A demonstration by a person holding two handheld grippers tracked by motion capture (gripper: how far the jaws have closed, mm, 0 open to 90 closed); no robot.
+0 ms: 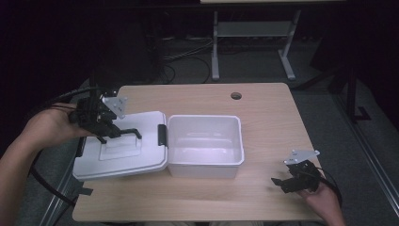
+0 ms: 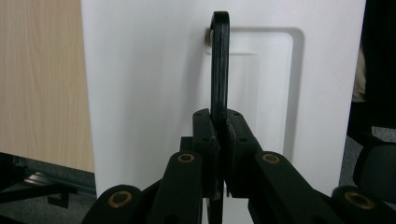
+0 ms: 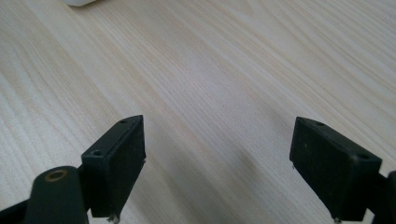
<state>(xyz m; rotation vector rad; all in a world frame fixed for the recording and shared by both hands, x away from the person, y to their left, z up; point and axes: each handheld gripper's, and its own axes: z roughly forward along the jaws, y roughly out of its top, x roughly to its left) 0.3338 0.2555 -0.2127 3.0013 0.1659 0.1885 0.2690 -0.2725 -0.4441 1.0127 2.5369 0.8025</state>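
Left gripper (image 1: 104,133) clamped on black handle (image 2: 220,60) of white lid (image 1: 123,146), left of open box (image 1: 205,146). Lid probably light, stiff, slick plastic; handle's the spot. Right gripper (image 3: 217,168) jaws apart over table (image 1: 277,122).

Dim surroundings, perhaps slight softness

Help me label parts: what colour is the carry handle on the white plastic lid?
Black. The carry handle shows best in the left gripper view, clamped by the left gripper.

Left hand-held gripper (image 2: 219,140) clamped on black handle (image 2: 220,65) of white lid (image 2: 140,93); wooden worktop (image 2: 42,79) at left, possibly a chair at right.
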